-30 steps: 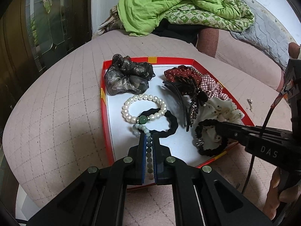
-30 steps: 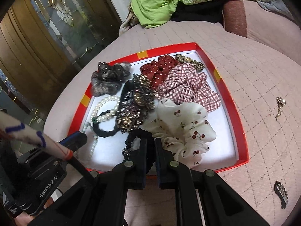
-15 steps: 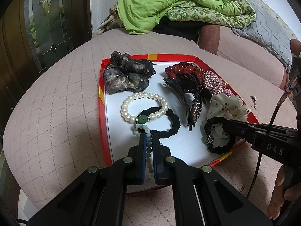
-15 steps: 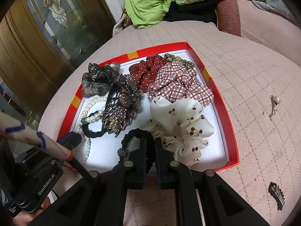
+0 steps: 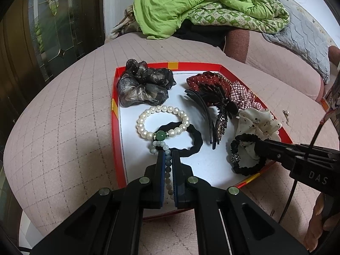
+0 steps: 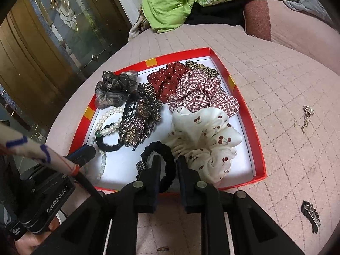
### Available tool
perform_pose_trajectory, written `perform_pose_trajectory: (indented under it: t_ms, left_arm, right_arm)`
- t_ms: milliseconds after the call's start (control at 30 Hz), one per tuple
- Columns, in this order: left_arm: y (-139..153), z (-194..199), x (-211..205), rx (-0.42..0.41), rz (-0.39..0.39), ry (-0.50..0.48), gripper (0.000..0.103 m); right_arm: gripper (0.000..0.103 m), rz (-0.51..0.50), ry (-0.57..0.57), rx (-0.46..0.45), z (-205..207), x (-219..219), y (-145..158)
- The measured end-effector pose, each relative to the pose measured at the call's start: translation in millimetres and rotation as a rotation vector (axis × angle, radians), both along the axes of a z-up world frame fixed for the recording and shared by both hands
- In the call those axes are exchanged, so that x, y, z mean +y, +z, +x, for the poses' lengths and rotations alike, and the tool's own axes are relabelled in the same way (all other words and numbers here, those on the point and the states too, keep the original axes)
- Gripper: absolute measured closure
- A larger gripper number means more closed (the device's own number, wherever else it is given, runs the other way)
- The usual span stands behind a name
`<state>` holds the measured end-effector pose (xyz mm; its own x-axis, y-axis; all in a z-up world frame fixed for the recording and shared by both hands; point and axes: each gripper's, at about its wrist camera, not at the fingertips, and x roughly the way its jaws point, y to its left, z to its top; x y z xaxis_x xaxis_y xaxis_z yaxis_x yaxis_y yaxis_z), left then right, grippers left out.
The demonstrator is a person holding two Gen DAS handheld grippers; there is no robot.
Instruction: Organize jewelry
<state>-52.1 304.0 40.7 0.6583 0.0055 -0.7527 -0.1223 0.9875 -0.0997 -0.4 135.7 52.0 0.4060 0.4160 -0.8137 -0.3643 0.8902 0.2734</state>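
Pink quilt; red tray; pale-green bead bracelet.

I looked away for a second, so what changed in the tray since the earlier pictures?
The right hand-held gripper has just been opening; its jaws now stand apart around the black beaded hair tie, which lies in the red tray. The left hand-held gripper stays shut on the pale bead bracelet. Scrunchies, pearl bracelet and hair claw unchanged.

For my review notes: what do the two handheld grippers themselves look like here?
Both are black plastic, with flat angular fingers, blue pads and silver pivot screws. The right gripper body reads "DAS" and trails a thin black cable. The left gripper body reads "GenRobot.AI", with a black cable and a white tag marked in blue.
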Motion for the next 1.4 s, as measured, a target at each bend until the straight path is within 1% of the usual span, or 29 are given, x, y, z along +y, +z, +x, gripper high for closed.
perform_pose_trajectory:
  t_ms: [167, 300, 367, 400, 433, 467, 500, 533, 600, 667, 700, 733, 767, 800, 833, 867, 933, 967, 1033, 1067, 1167, 1233, 1267, 1300, 1333, 1367, 1400]
  left_arm:
    - [1, 0, 0, 0.000, -0.001, 0.000, 0.097]
    - [2, -1, 1, 0.000, -0.003, -0.001, 0.097]
    - [5, -2, 1, -0.006, -0.007, 0.006, 0.096]
    - [8, -4, 1, -0.009, -0.011, 0.009, 0.089]
    - [10, -6, 1, -0.016, -0.014, 0.012, 0.076]
    - [14, -8, 0, -0.025, -0.013, 0.016, 0.070]
    - [18, -11, -1, -0.040, -0.008, 0.020, 0.064]
    - [21, -13, -3, -0.049, -0.004, 0.021, 0.064]
    - [28, -16, -6, -0.055, -0.002, 0.018, 0.064]
    - [35, -19, -9, -0.067, 0.001, 0.019, 0.063]
    - [37, -20, -11, -0.071, 0.005, 0.023, 0.056]
    - [41, -22, -12, -0.077, 0.011, 0.030, 0.043]
    - [44, -24, -14, -0.086, 0.016, 0.037, 0.037]
    - [48, -25, -15, -0.095, 0.022, 0.044, 0.030]
    - [52, -27, -16, -0.104, 0.031, 0.052, 0.028]
    - [55, -28, -17, -0.107, 0.038, 0.056, 0.026]
    - [58, -27, -19, -0.100, 0.054, 0.071, 0.015]
    - [60, -27, -20, -0.098, 0.069, 0.087, 0.013]
    - [63, -28, -21, -0.092, 0.105, 0.122, 0.010]
    - [66, -28, -24, -0.074, 0.152, 0.155, 0.009]
    - [73, -24, -30, -0.016, 0.250, 0.196, 0.008]
    - [79, -29, -36, 0.005, 0.332, 0.229, 0.008]
    - [83, -34, -39, 0.001, 0.359, 0.233, 0.008]
    - [86, -38, -40, -0.005, 0.369, 0.234, 0.008]
    - [91, -45, -41, -0.019, 0.361, 0.225, 0.008]
    - [99, -55, -39, -0.054, 0.302, 0.193, 0.008]
    - [103, -61, -38, -0.072, 0.257, 0.179, 0.008]
  right_arm:
    - [0.083, 0.005, 0.002, -0.007, -4, -2, 5]
    - [0.072, 0.012, -0.002, -0.019, -8, -5, 9]
    - [0.072, 0.015, -0.003, -0.030, -11, -8, 14]
    - [0.071, 0.013, -0.004, -0.037, -13, -9, 16]
    - [0.070, 0.013, -0.005, -0.043, -14, -10, 18]
    - [0.067, 0.012, -0.007, -0.049, -16, -11, 21]
    - [0.061, 0.009, -0.011, -0.058, -18, -14, 24]
    - [0.054, 0.006, -0.016, -0.071, -20, -16, 27]
    - [0.048, -0.001, -0.024, -0.092, -24, -21, 33]
    - [0.046, -0.009, -0.028, -0.108, -29, -24, 38]
    - [0.044, -0.016, -0.030, -0.115, -33, -27, 42]
    - [0.040, -0.023, -0.034, -0.121, -35, -29, 44]
    - [0.037, -0.028, -0.037, -0.126, -37, -32, 46]
    - [0.031, -0.035, -0.043, -0.135, -39, -35, 48]
    - [0.026, -0.042, -0.051, -0.145, -42, -38, 51]
    - [0.024, -0.048, -0.058, -0.153, -44, -40, 53]
    - [0.021, -0.054, -0.071, -0.172, -49, -46, 59]
    - [0.020, -0.060, -0.077, -0.176, -51, -48, 61]
    - [0.016, -0.077, -0.093, -0.180, -54, -51, 63]
    - [0.014, -0.092, -0.103, -0.187, -56, -52, 64]
    - [0.014, -0.140, -0.120, -0.212, -63, -56, 67]
    - [0.013, -0.162, -0.125, -0.243, -70, -57, 72]
    - [0.013, -0.173, -0.126, -0.258, -75, -57, 75]
    - [0.012, -0.180, -0.126, -0.265, -77, -58, 76]
    - [0.012, -0.192, -0.128, -0.276, -82, -58, 79]
    - [0.012, -0.200, -0.132, -0.288, -85, -58, 83]
    - [0.011, -0.207, -0.135, -0.301, -89, -59, 86]
